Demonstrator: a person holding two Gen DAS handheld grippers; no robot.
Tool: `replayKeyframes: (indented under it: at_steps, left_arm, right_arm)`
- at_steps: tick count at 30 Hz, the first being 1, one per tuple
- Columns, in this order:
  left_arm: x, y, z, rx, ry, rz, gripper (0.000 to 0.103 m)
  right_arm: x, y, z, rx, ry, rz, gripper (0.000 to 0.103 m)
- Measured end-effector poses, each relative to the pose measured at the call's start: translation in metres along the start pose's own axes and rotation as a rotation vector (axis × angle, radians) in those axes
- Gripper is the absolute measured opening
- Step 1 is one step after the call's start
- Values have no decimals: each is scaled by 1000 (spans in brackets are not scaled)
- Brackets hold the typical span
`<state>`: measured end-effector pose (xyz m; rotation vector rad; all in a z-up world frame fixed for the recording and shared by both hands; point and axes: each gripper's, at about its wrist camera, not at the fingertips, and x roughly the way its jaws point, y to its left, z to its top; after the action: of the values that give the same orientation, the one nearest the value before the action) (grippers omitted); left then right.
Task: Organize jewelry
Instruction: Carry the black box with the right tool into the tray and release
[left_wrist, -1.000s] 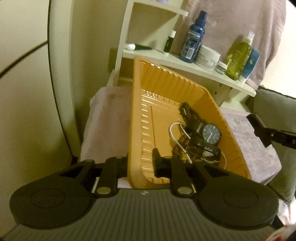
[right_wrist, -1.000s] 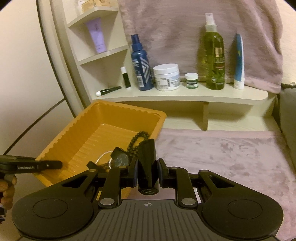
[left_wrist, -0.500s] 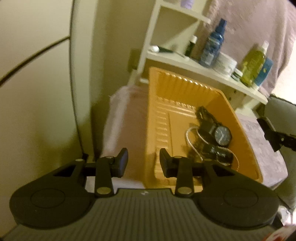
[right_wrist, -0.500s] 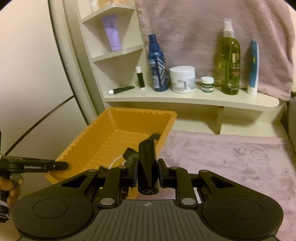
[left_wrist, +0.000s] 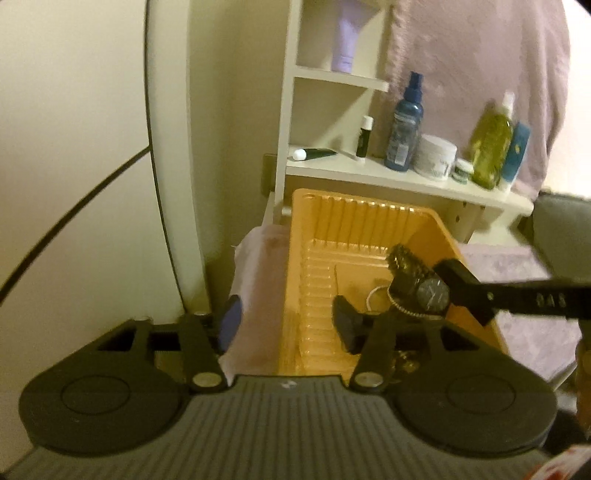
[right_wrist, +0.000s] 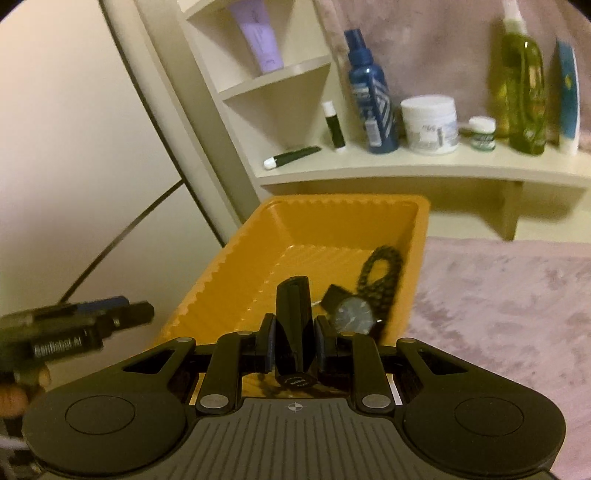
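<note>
Left gripper (left_wrist: 288, 325) just opened, empty; right gripper (right_wrist: 294, 341) clamps black object (right_wrist: 293, 325); left view hides grip.

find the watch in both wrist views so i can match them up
Left wrist: the watch lies at right of centre, in the orange tray's near right part.
Right wrist: the watch sits centre, just right of the clamped black piece.
Shared landmark: blue spray bottle.
</note>
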<state>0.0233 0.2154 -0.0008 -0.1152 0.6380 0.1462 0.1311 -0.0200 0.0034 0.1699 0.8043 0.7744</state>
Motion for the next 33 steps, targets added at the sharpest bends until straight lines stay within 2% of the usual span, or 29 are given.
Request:
replayKeyframes:
  at_steps: [2,7,10,11,13,14,15,20,26,33]
  left_arm:
    - [-3,-4,-2,31,-8,16,70]
    - [-7,-6,-6,30,-13,28,80]
    - [-7,-7,-8,31,-14,38,80]
    - [-7,-8,-9,31,-13,36,81]
    - [-7,-9,-10,32,-11,36,81]
    - [-7,-10,-10,32,-11,39,82]
    - [-6,-11,-11,34,-9,41,82]
    - [-8,-18,-11,34,-18,47,84]
    - [-13,-34,-12,39,-11,52,87]
    - [-18,-59,-12,16,25,41,87]
  right_arm:
    - [6,-1,2,27,8,15,22]
    - [19,-3,5,54,25,35,22]
    - [24,-6,5,70,30,45,23]
    - [24,-7,5,76,28,41,27]
    - [22,-9,5,85,13,45,42]
    - [21,-9,6,88,6,51,54]
    - [18,-10,6,86,-1,53,56]
    - [0,-13,8,95,-40,38,57]
    - [-32,-22,4,114,-68,4,66]
    - [-66,-27,-5,61,-74,-82,72]
